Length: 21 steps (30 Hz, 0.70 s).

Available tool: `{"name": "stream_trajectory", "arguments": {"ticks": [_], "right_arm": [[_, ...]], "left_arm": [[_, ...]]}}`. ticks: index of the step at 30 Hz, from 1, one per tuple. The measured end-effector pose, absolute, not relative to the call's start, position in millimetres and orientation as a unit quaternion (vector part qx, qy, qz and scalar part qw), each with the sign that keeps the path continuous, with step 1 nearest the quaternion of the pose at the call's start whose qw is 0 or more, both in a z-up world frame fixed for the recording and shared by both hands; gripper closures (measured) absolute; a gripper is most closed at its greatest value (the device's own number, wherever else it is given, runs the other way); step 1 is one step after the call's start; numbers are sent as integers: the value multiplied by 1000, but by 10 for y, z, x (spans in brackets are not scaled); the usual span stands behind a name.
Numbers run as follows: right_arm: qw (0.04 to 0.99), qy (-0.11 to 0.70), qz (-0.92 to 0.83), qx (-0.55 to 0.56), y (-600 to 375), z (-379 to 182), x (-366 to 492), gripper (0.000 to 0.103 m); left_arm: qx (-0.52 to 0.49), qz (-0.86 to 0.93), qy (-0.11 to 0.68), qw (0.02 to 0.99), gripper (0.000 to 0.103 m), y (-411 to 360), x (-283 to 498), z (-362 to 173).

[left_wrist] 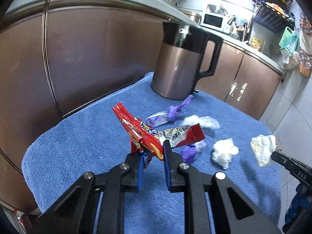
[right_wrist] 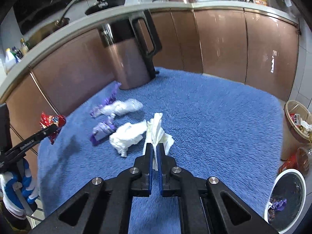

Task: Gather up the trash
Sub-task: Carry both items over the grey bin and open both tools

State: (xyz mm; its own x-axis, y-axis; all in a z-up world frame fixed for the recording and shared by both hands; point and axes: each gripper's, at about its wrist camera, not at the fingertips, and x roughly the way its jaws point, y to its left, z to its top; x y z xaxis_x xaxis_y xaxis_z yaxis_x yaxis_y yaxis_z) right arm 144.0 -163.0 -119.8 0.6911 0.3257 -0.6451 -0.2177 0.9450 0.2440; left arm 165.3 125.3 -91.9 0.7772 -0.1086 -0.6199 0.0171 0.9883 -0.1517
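Between the blue pads of the left hand-held gripper [left_wrist: 151,152], a red snack wrapper [left_wrist: 140,134] is being pinched and is standing up off the blue towel [left_wrist: 81,144] covering the tabletop. Just ahead of this gripper a torn red-and-foil wrapper [left_wrist: 181,134] is lying flat, with a purple wrapper [left_wrist: 192,150] just to its right and a knotted purple one [left_wrist: 167,115] farther ahead, near the copper jug [left_wrist: 181,62] standing at the towel's far edge.

The right hand-held gripper [right_wrist: 155,152] is clamping a crumpled white tissue [right_wrist: 158,134], its fingers nearly together on it. Just to its left a second white wad [right_wrist: 126,136] is sitting on the towel, and beyond that a clear plastic bag [right_wrist: 124,106]. Ahead and to the right of this gripper, the towel is lying bare out to its far and right edges. Past the right edge, lower down, a white bin [right_wrist: 288,197] is holding what seem to be purple wrappers, though blur is obscuring them, and a brown basket [right_wrist: 296,120] is holding scraps.
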Motion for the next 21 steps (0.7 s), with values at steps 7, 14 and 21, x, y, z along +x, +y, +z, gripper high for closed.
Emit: {"name": "stream_trajectory", "arguments": {"ticks": [7, 14, 21], "right_arm": [[931, 321, 142, 96, -1866, -869, 1016, 98], [946, 286, 90, 121, -2360, -700, 534, 98], [953, 267, 0, 145, -3087, -704, 72, 98]], "left_arm": [[-56, -63, 317, 945, 87, 899, 1482, -670], [-39, -119, 310, 942, 87, 310, 1343, -458], [6, -199, 313, 929, 87, -638, 1254, -368]]}}
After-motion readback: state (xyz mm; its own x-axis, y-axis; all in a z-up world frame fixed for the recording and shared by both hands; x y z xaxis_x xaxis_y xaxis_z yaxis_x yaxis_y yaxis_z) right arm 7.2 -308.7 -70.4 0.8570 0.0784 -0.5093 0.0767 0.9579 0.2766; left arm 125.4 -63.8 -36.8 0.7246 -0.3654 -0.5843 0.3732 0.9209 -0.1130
